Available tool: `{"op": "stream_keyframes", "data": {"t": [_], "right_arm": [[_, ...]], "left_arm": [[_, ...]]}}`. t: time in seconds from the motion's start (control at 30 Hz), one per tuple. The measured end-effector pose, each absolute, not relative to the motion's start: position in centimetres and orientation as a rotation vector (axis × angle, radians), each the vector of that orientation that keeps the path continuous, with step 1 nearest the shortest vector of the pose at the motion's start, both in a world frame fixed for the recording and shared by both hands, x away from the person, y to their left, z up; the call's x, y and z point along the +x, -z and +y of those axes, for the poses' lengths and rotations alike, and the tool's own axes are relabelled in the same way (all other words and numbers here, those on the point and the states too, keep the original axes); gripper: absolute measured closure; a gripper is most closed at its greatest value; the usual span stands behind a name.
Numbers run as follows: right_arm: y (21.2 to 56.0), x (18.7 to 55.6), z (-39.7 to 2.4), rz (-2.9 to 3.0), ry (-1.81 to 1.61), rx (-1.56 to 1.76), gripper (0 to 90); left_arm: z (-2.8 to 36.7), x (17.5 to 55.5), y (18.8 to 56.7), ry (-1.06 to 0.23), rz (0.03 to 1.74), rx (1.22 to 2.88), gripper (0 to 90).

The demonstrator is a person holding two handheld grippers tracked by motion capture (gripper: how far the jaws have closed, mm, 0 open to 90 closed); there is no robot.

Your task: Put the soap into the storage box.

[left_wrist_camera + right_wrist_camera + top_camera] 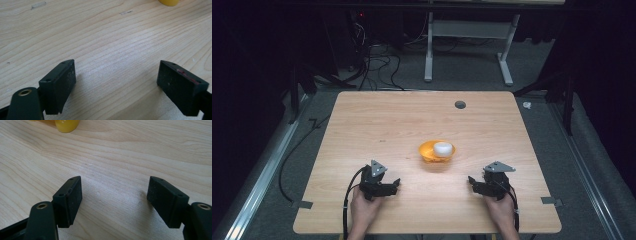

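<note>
Resting low on the wooden table [362,115], both grippers are held empty, short of the orange bowl [437,151].

The bowl, with a white object [442,148] already seated in it, is found ahead of and between the two grippers, well apart from each. The left gripper [398,183] is seen spread wide, nothing between its jaws; the right gripper [470,180] is likewise parted over bare wood. No grasp has been made; judged from this, any handling of the bowl is still left to do.

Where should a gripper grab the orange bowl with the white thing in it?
Probably the rim of the orange bowl, one jaw inside and one outside, coming down from above. The bowl stands upright and open, and its left rim is bare because the white thing lies toward the right.
</note>
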State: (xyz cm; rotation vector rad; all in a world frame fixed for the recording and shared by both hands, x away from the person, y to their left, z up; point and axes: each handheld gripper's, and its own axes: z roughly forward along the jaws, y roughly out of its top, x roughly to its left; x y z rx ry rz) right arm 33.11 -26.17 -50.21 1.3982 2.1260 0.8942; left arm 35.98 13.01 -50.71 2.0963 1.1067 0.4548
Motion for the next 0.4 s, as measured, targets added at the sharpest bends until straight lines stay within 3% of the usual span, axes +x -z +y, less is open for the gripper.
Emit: {"op": "stream_keyframes", "data": {"t": [0.4], "right_arm": [[50.2, 33.12, -26.21, 2.126, -0.895, 1.401, 29.6]], "left_arm": [[13.01, 35.99, 50.71, -0.455, 1.107, 2.096, 16.0]]}}
